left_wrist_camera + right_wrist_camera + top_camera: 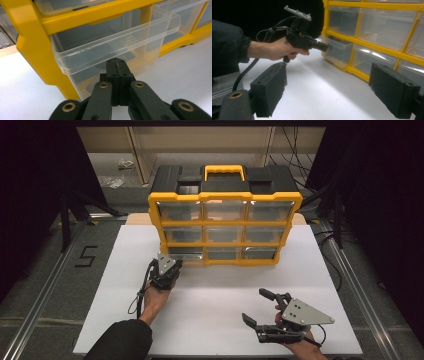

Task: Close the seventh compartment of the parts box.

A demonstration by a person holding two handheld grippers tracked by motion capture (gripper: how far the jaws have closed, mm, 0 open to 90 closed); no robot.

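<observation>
Now we note the left gripper [117,65], jaws pressed together, at the bottom-left drawer [112,47] of the organizer [225,227] by the board's [215,310] far edge, drawer slightly out; right gripper [260,310] spread, idle.

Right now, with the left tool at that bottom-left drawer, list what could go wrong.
1. The left tool is shut just under the clear drawer's lip; whether it grips is unclear, so it may slip off.
2. The organizer stands unbraced; a pull could drag it, since the right tool waits open, well away.
</observation>
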